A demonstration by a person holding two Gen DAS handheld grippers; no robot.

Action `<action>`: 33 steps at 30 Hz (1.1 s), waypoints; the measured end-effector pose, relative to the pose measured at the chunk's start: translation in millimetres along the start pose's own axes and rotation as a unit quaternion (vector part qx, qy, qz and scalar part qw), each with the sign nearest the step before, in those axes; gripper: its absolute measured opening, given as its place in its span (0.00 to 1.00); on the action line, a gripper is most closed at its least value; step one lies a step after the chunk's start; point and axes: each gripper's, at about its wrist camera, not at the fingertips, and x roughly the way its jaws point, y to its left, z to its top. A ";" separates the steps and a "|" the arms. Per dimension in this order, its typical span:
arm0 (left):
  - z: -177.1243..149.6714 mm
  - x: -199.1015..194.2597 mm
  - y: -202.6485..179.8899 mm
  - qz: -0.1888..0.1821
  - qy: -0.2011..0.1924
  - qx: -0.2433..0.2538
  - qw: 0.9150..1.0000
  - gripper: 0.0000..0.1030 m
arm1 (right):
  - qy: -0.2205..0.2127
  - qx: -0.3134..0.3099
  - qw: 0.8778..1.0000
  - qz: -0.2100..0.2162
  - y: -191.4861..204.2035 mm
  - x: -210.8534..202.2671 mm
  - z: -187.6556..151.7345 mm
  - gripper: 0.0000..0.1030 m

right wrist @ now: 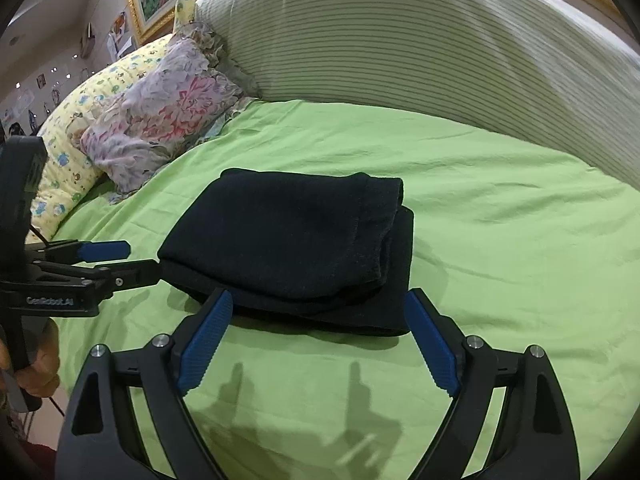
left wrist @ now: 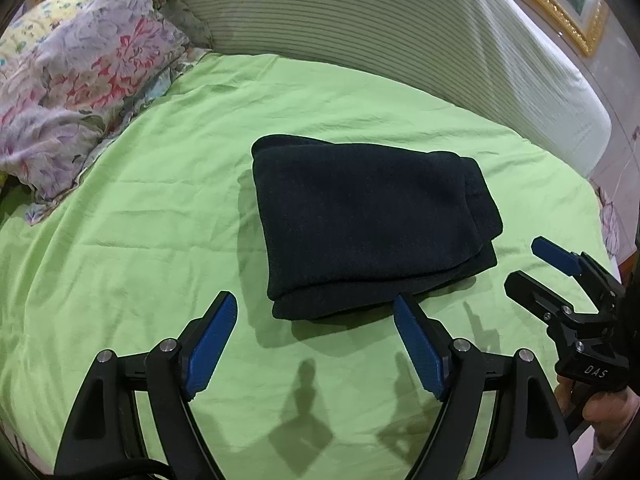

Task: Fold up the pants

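Far left of the bed: two pillows. A floral pillow point(left wrist: 76, 92) lies on the green sheet point(left wrist: 160, 216), and a yellow printed pillow point(right wrist: 68, 136) sits behind it, the two touching. A striped bolster point(left wrist: 360, 40) runs along the far edge of the sheet, with a gilt picture frame point(left wrist: 560, 4) on the wall above it.

Left gripper point(left wrist: 314, 310): released, jaws spread wide, nothing between the blue pads point(left wrist: 210, 344). It hangs above the sheet just short of the pants' near edge. From the left wrist view its right fingertip lines up with that near edge; contact cannot be confirmed. Finger shadows fall on the sheet below.

Centre: pants point(left wrist: 368, 220), dark, folded into a compact stacked rectangle, flat on the sheet mid-bed. Layered edges show on the right side; the bottom layer sticks out slightly at the near and right edges.

Right gripper point(right wrist: 320, 306): also released, jaws wide, empty. It sits at the near edge of the pants, the folded bundle showing between its two fingertips in the right wrist view. In the left wrist view it appears just right of the pants, clear of the cloth.
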 end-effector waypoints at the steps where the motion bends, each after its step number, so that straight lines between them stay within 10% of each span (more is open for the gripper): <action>1: -0.7 -1.0 -0.5 0.003 -0.003 0.001 1.000 0.79 | -0.001 -0.002 1.000 -0.001 0.9 -0.1 -0.7 0.85; 33: -20.8 9.8 1.6 0.079 -0.059 -0.014 0.995 0.80 | -0.045 -0.019 0.998 -0.028 11.0 19.4 -20.5 0.86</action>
